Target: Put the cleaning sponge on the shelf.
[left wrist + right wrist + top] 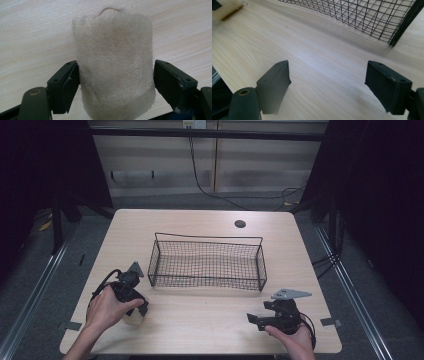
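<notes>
A cream fuzzy cloth roll (113, 65) lies on the wooden table (200, 312) at the front left. My left gripper (115, 75) is open, with one jaw on either side of the roll and both against its sides. From above, the left gripper (137, 307) sits over the roll (134, 317) under a person's hand. My right gripper (255, 320) stands open at the front right with nothing between its jaws, just above bare wood (327, 82). The roll (227, 7) shows at the far left corner of the right gripper view.
A black wire basket (208, 239) with nothing in it stands in the middle of the table, between and beyond the two grippers; its near corner (397, 30) shows ahead of the right gripper. A round cable hole (240, 224) is at the back of the table.
</notes>
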`<action>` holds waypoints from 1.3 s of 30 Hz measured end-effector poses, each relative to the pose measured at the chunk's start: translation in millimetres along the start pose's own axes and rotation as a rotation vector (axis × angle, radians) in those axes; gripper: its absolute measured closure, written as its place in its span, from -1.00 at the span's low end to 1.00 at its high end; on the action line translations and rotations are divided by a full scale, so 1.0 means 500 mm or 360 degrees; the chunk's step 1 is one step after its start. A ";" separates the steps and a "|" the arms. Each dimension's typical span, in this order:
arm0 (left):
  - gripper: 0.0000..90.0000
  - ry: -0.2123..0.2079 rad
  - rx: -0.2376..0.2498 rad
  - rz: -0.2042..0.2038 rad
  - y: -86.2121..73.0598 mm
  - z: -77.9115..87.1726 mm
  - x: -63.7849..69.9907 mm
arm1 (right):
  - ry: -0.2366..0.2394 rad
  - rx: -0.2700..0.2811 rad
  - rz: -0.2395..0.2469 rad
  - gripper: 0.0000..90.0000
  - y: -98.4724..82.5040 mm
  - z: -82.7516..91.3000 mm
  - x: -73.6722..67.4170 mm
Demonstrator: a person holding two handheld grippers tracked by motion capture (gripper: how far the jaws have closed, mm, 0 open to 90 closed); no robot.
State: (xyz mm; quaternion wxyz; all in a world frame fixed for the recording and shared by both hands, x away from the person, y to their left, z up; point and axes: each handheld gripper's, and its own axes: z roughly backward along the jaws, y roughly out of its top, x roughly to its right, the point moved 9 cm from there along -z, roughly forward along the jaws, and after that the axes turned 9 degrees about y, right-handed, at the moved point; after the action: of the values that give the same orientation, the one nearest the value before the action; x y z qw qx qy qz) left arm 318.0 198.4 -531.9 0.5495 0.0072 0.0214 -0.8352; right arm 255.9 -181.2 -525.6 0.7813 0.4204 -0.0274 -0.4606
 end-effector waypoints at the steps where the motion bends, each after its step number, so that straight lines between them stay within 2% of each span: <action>1: -0.51 -0.0004 -0.0009 0.0012 0.000 -0.001 0.000 | 0.0002 -0.0002 -0.0004 -0.56 -0.001 0.000 0.000; 3: -0.51 -0.0020 -0.0019 0.0001 0.000 -0.003 0.000 | 0.0001 0.0002 0.0002 -0.56 0.000 0.000 0.001; 8: -0.51 -0.0007 -0.0024 -0.0044 -0.001 -0.006 0.002 | 0.0007 -0.0006 0.0000 -0.56 -0.001 0.000 -0.001; 11: -0.48 -0.0003 -0.0060 -0.0117 -0.004 -0.013 0.003 | 0.0009 -0.0006 0.0001 -0.56 -0.001 0.000 -0.001; 13: -0.47 -0.0011 -0.0041 -0.0103 -0.004 -0.014 0.005 | 0.0007 -0.0007 0.0007 -0.56 -0.001 0.000 -0.001; 19: -0.45 0.0002 -0.0064 -0.0117 -0.011 -0.010 -0.007 | 0.0006 -0.0011 0.0007 -0.56 -0.002 -0.001 0.000; 20: -0.45 -0.0010 -0.0040 -0.0104 -0.010 -0.009 -0.006 | 0.0007 -0.0012 0.0006 -0.56 -0.002 -0.001 0.000; 21: -0.45 -0.0029 -0.0048 -0.0097 -0.013 -0.006 -0.005 | 0.0008 -0.0012 0.0006 -0.56 -0.002 -0.001 0.000; 23: -0.45 -0.0033 -0.0039 -0.0112 -0.014 -0.001 -0.011 | 0.0006 -0.0016 0.0001 -0.56 -0.002 -0.001 0.000; 27: -0.45 -0.0037 -0.0008 -0.0094 -0.015 0.007 -0.020 | 0.0005 -0.0015 0.0001 -0.56 -0.002 -0.001 0.000; 28: -0.45 -0.0072 0.0005 -0.0099 -0.018 0.014 -0.022 | 0.0005 -0.0013 0.0005 -0.56 -0.002 -0.001 0.000; 30: -0.45 -0.0071 0.0035 -0.0120 -0.018 0.018 -0.028 | 0.0008 -0.0011 0.0004 -0.56 -0.002 -0.001 0.001; 32: -0.45 -0.0060 0.0024 -0.0121 -0.022 0.017 -0.034 | 0.0009 -0.0014 0.0005 -0.56 -0.002 -0.001 0.000; 39: -0.45 -0.0077 0.0042 -0.0103 -0.027 0.027 -0.048 | 0.0007 -0.0018 0.0000 -0.56 -0.003 -0.001 0.000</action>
State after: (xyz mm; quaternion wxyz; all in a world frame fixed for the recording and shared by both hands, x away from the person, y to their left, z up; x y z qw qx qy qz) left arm 315.5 225.2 -517.2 0.5224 -0.0064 -0.0028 -0.8527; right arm 255.2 -181.1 -526.9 0.7836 0.4170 -0.0231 -0.4600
